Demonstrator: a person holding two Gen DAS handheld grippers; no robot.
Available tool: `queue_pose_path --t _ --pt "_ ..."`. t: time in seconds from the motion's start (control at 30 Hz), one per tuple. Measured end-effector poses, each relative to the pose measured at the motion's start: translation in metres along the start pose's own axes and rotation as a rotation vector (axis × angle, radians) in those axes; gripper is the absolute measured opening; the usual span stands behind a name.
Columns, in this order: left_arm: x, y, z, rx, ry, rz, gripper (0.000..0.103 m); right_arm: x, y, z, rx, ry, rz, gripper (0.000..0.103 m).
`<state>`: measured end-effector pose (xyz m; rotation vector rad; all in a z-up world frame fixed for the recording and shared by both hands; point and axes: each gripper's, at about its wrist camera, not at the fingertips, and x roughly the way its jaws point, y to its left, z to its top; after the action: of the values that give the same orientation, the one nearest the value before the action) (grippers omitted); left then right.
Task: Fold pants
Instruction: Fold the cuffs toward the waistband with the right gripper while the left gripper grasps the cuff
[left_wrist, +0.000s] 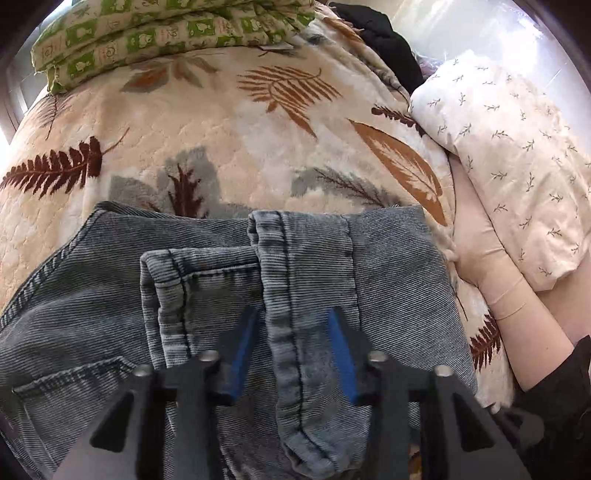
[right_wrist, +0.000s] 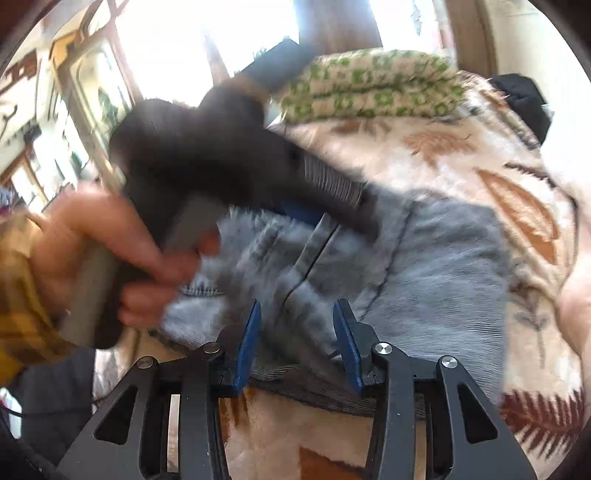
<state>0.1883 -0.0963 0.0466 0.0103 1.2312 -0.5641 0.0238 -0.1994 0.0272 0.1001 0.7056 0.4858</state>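
Grey-blue denim pants (left_wrist: 332, 266) lie folded in a stack on a leaf-patterned blanket (left_wrist: 229, 122). My left gripper (left_wrist: 293, 314) is open, its blue pads on either side of a hemmed leg end (left_wrist: 295, 258) on top of the stack. In the right wrist view the pants (right_wrist: 436, 266) lie ahead, blurred. My right gripper (right_wrist: 297, 306) is open just above the near edge of the pants. The left gripper's body (right_wrist: 229, 147) and the hand holding it (right_wrist: 110, 251) show over the pants' left side.
A green-patterned folded quilt (left_wrist: 166, 33) lies at the blanket's far edge. A white sprigged pillow (left_wrist: 517, 155) and a dark garment (left_wrist: 384, 40) sit to the right. A person's bare arm (left_wrist: 498, 280) rests beside the pants on the right.
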Motion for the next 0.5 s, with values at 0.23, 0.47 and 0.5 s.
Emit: queue_pose_path --t 0.23,0.47,0.5 --pt "-0.013 0.025 -0.008 -0.144 -0.034 -0.118 0.011 0.048 0.013 -0.013 -0.141 0.129 -0.073 0.02" --pt "-0.05 0.025 -0.043 -0.174 -0.142 -0.126 0.01 0.013 0.021 -0.016 -0.145 0.1 -0.018 0.011" --pt "-0.051 0.027 -0.048 -0.186 -0.149 -0.129 0.01 0.014 0.021 -0.018 -0.149 0.108 -0.012 0.011"
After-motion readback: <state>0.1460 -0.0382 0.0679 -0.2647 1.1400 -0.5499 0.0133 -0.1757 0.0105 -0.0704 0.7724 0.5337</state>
